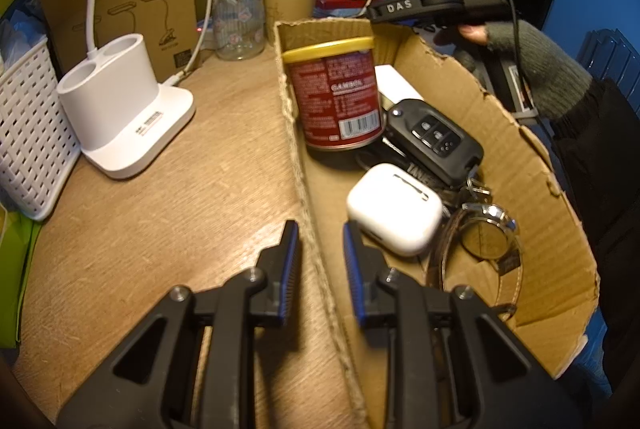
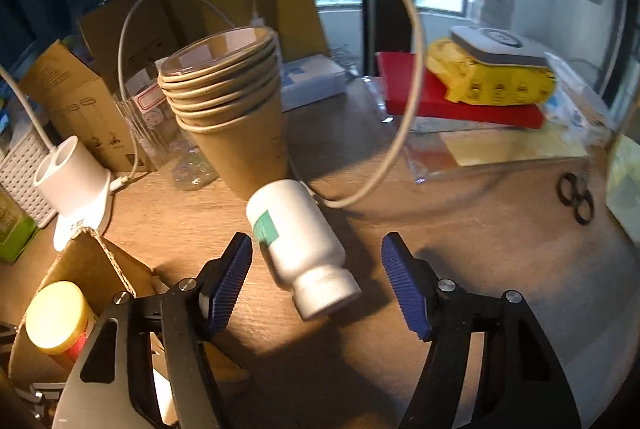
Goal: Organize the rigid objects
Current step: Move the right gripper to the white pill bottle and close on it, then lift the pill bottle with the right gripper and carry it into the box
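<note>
Cardboard filled the middle and right of the left wrist view: the torn box (image 1: 520,165) sat on the wooden table (image 1: 200,169), and the left gripper (image 1: 320,249) was clamped on its near wall, one blue pad on each side of the edge. Inside the box, a red can (image 1: 340,101) with a yellow lid stood at the top, a black car key (image 1: 436,137) lay just below it, a white earbud case (image 1: 394,209) rested beside the key, and a wristwatch (image 1: 488,237) lay at the lower right. At the upper right of that frame, a hand (image 1: 532,61) in a grey fingerless glove held the other tool.

Over to the right wrist view: a white bottle (image 2: 300,249) with a green label lay on its side at centre frame, between the blue pads (image 2: 232,277) of the right gripper (image 2: 316,281). The jaws stood apart, with gaps showing on both sides, so nothing was gripped. A stack of paper cups (image 2: 232,101) stood just behind the bottle.
</note>
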